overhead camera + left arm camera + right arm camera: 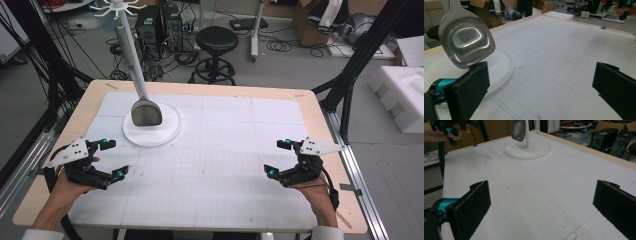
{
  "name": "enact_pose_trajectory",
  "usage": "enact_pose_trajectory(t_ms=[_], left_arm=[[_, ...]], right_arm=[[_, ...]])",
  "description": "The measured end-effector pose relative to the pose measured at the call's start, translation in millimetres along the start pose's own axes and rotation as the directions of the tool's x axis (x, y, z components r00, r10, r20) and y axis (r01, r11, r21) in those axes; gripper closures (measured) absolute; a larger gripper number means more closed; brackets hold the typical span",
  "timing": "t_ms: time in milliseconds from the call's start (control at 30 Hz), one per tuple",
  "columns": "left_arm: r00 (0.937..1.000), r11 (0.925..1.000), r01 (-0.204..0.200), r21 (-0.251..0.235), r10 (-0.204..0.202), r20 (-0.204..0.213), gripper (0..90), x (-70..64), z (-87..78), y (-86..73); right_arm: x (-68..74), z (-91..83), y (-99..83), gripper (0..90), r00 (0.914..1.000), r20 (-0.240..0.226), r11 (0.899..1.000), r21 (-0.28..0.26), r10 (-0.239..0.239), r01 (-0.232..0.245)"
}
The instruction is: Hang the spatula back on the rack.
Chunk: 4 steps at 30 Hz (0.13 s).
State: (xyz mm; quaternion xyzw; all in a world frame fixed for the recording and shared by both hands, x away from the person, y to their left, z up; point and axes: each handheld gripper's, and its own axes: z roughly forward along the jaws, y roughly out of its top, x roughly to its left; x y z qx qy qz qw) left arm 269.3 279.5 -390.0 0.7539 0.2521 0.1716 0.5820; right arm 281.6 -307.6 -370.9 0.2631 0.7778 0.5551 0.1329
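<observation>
A shiny metal spatula hangs head-down from a white hook stand, its blade just above the stand's round white base. In the left gripper view the blade looms close at upper left, over the base. My left gripper rests low at the table's left, jaws wide apart and holding nothing. At the table's right my right gripper is open too, aimed across the mat at the stand's base and the spatula.
A white gridded mat covers the wooden table. Beyond the far edge stand a black stool, computer towers and loose cables. White foam blocks lie on the floor at right. Black frame legs flank both sides.
</observation>
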Motion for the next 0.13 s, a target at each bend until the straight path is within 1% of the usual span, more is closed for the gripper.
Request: enact_pose_trajectory(t_ms=[133], left_arm=[[1.0000, 1.0000, -0.002, -0.005, 0.002, 0.006, 1.7, -0.6, -0.1, 0.4]], right_arm=[[0.3, -0.3, 0.1, 0.4, 1.0000, -0.002, 1.000, -0.001, -0.003, 0.003]])
